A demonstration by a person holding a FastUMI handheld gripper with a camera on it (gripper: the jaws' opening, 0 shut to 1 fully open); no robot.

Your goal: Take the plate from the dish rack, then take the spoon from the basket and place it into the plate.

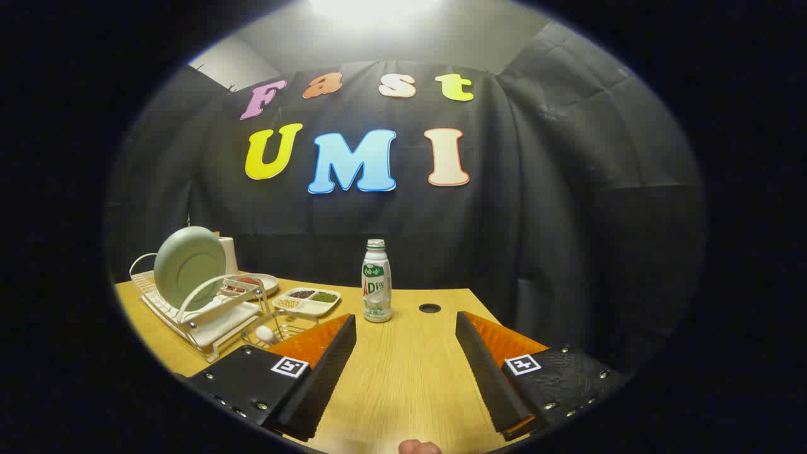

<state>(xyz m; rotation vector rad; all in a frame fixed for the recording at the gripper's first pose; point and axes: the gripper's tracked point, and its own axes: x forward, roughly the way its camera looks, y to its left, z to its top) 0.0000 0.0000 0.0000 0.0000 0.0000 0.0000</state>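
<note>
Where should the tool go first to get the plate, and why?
Probably swing toward the plate, which stands upright in the dish rack off to the left fingertip's side. The tool is open and holds nothing, with bare table between its fingers and the bottle ahead.

A wide strip of bare table (403,378) is seen between the spread fingers of the gripper (406,372), which hold nothing. Straight ahead the way is blocked by an upright bottle (377,281), with a small round hole (430,308) beside it. The table's left edge is crowded by the dish rack (202,315), its standing plate (189,265), a wire basket (280,331) and a divided tray (307,300).
</note>
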